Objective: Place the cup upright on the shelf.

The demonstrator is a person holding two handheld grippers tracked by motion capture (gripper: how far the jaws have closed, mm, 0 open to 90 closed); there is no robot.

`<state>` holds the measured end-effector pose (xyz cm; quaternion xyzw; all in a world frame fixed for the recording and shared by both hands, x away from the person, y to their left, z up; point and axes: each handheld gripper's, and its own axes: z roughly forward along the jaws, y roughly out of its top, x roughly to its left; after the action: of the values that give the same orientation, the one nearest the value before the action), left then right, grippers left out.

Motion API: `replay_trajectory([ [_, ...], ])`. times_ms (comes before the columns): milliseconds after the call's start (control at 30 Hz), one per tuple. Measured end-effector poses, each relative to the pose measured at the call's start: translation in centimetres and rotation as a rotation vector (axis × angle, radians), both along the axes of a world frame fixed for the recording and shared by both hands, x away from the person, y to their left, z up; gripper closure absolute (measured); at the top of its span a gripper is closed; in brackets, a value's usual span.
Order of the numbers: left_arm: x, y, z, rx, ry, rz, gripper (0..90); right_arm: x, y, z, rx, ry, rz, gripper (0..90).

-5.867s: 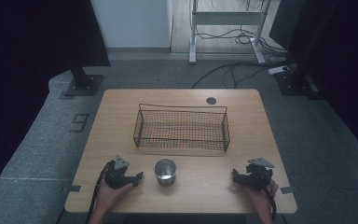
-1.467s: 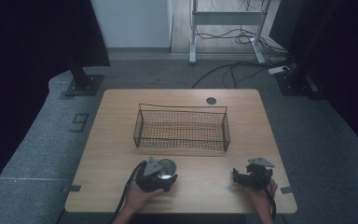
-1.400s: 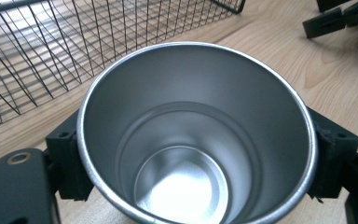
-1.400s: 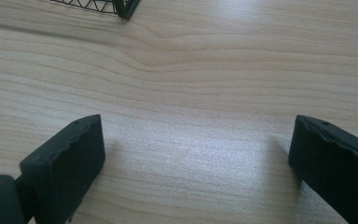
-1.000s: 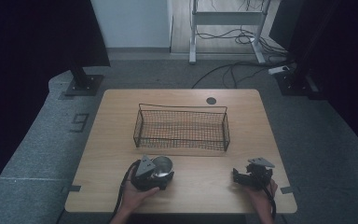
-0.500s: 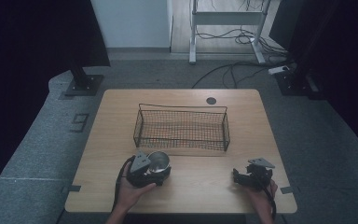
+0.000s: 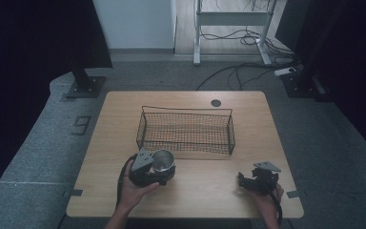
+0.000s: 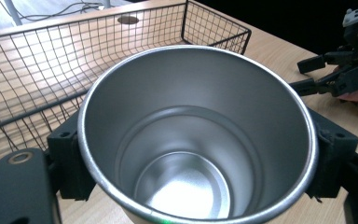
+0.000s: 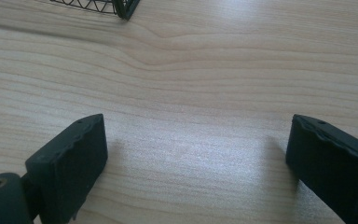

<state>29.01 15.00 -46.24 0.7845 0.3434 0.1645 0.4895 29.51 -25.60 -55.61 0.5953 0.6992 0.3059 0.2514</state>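
Steel cup (image 7: 162, 161) lifted off table (image 7: 205, 195), left gripper (image 7: 158, 172) fingers pinching its sides, mouth tipped toward hand, right gripper (image 9: 196, 163) fingers spread.

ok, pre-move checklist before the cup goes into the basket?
1. Left claw shut on the steel cup, pads on both sides: ok.
2. Cup empty: ok.
3. Cup upright: cannot tell, it looks tilted in the high view.
4. Wire basket empty, right behind the cup: ok.
5. Cup bottom high enough to pass the basket rim: cannot tell.
6. Right claw open, low over the bare table, out of the path: ok.
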Motion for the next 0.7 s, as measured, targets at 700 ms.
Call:
replay_trajectory([
  [700,1.7,0.8,2.1,-0.030,-0.021,0.010,16.9,-0.2,0.2,0.0,-0.001,-0.008,-0.013,9.5],
])
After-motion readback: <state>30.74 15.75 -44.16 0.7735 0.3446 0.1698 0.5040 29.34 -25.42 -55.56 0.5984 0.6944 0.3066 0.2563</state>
